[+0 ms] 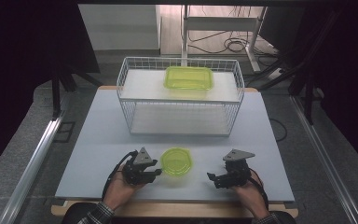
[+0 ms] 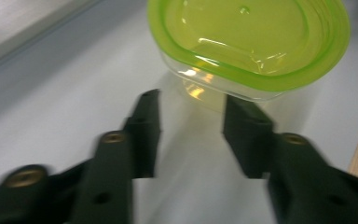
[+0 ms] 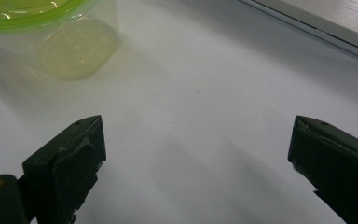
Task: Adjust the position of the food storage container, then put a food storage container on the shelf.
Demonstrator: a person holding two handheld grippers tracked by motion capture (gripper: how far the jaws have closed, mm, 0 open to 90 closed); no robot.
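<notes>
Dim workshop, dark curtains at both sides, cables on the floor beyond a pale grey counter (image 1: 98,140). At the far end stands a white wire basket rack (image 1: 130,74) with a rectangular yellow-green lidded plastic box (image 1: 189,78) on its upper shelf.

Near you, between your hands, sits a small round clear plastic tub with a yellow-green lid (image 1: 176,161), upright on the counter, lid on.

Your left tongs (image 1: 154,171) are just beside the tub's left side, partly open, gripping nothing; in the left gripper view the tub's clear wall stands just past the tips and between them, with no contact visible. Your right tongs (image 1: 213,178) are spread wide, empty, near the tub's right side but clearly apart from it.

Risks, as judged from here:
- Tub looks light, wall smooth; a push from one tip before the other closes would likely skate it across the counter.
- Left opening looks narrower than the tub; closing now may pinch only the wall edge or nudge it away.
- Gripping the lid rim alone could pop the lid.
</notes>
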